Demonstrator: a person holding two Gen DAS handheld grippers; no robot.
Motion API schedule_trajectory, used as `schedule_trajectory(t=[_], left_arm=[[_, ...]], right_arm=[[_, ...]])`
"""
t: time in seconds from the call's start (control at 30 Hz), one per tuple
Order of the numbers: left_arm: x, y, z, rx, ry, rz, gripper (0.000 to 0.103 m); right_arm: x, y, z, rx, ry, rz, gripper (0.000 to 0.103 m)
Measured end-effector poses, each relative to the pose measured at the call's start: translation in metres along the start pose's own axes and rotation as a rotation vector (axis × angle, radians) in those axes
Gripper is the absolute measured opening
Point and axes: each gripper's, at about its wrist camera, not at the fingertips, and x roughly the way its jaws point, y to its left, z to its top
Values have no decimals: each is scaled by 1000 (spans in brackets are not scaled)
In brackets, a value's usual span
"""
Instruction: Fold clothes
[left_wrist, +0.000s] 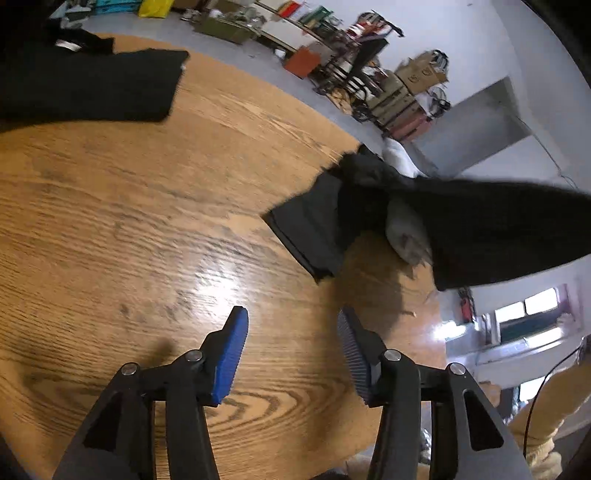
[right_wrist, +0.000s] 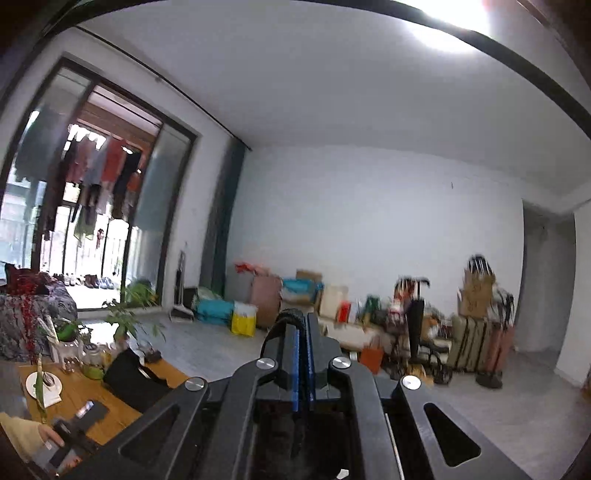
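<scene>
Left wrist view gives you the black garment (left_wrist: 480, 229) at the right: one end lies flat on the wooden table (left_wrist: 147, 221) near the table's far right edge, and the rest rises off the wood, stretched rightward and out of the frame, so its long axis runs left to right, climbing as it goes. A pale cloth (left_wrist: 402, 229) shows under the lifted part. Your left gripper (left_wrist: 291, 343) hangs over bare wood on the near side of the garment, jaws apart with nothing between them. A second black piece, folded (left_wrist: 85, 85), lies flat at the far left corner. Between the two pieces the tabletop is open, wide and bare; the far edge curves past a grey floor.

Right wrist view shows your right gripper (right_wrist: 304, 332) raised and pointing across the room, blue pads together on a thin strip of dark fabric, with more dark cloth bunched behind the pads. Luggage and boxes (right_wrist: 472, 325) line the far wall.
</scene>
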Motion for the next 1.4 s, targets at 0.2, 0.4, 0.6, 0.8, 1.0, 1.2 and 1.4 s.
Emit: schedule_trajectory(t=[0.2, 0.4, 0.6, 0.8, 1.0, 1.2, 1.4], left_arm=[[31, 4, 0, -52, 61, -28, 57], [68, -9, 24, -94, 96, -2, 58], [122, -52, 59, -76, 200, 81, 58], [176, -104, 79, -5, 213, 97, 58], [216, -129, 81, -36, 259, 32, 58], [234, -152, 74, 47, 252, 221, 29], [185, -137, 89, 34, 131, 270, 8]], right_arm=[[-61, -7, -41, 140, 41, 64, 4], [-100, -42, -168, 359, 361, -85, 4], [-111, -83, -264, 587, 667, -221, 4], [-104, -90, -321, 738, 811, -138, 4], [-97, -84, -342, 800, 884, -87, 4], [-96, -68, -358, 795, 925, -55, 4], [-95, -70, -346, 774, 890, -39, 5]])
